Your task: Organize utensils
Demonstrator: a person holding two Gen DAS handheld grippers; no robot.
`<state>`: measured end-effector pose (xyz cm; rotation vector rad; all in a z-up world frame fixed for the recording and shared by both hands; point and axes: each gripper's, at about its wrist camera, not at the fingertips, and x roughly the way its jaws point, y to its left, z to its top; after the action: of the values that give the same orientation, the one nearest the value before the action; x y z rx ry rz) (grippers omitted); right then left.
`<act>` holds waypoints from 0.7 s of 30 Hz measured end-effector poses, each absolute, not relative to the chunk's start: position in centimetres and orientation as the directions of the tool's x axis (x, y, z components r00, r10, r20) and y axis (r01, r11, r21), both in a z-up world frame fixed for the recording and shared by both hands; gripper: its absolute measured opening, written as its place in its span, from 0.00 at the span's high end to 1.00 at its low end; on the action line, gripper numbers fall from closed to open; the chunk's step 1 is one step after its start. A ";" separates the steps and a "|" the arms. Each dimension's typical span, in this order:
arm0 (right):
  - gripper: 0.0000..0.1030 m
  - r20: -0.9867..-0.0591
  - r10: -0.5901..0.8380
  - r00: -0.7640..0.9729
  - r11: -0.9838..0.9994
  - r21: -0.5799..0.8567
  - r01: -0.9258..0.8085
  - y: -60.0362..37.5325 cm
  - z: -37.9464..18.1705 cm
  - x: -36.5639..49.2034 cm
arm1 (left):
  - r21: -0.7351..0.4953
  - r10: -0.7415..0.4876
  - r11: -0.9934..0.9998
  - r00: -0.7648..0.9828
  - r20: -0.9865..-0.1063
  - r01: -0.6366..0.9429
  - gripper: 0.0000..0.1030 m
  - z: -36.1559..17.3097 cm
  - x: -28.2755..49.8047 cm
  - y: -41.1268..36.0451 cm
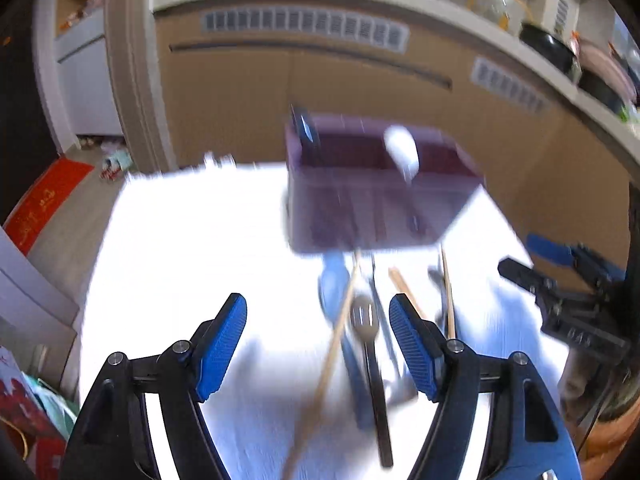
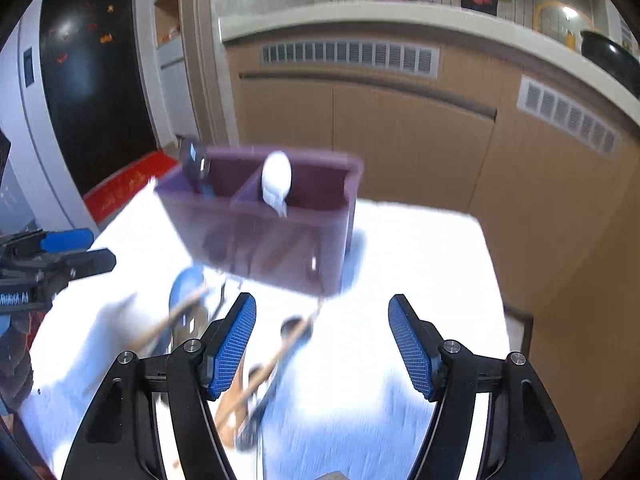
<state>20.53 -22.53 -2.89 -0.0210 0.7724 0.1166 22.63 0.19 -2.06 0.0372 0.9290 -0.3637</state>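
A purple two-compartment holder stands on the white-covered table. A white spoon stands in its right compartment and a dark blue utensil in its left. Loose utensils lie in front of it: a black slotted spoon, wooden chopsticks, and a blue spoon. My left gripper hangs open above the chopstick and slotted spoon. My right gripper is open above the cloth, with nothing pressed between its pads.
Tan cabinet doors with vent grilles run behind the table under a white counter holding pots. A red mat lies on the floor to the left. Both views are motion-blurred.
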 end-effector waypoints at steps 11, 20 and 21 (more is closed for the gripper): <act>0.33 -0.768 0.135 0.627 0.990 0.083 -0.112 -22.6 -6.4 16.4 | -0.160 -0.341 0.901 0.429 -0.837 0.404 0.40 -5.8 20.9 -1.1; 0.33 -0.776 0.131 0.617 0.990 0.073 -0.118 -22.6 -7.2 15.7 | -0.141 -0.297 0.904 0.354 -0.887 0.404 0.69 -7.7 23.8 -1.1; 0.33 -0.778 0.134 0.614 0.990 0.076 -0.119 -22.6 -7.2 15.8 | -0.140 -0.289 0.911 0.357 -0.888 0.388 0.69 -7.6 23.8 -0.7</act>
<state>15.84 -22.59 -7.23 0.0175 0.8982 0.1458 23.83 -0.70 -7.65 0.1002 1.1241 -0.4377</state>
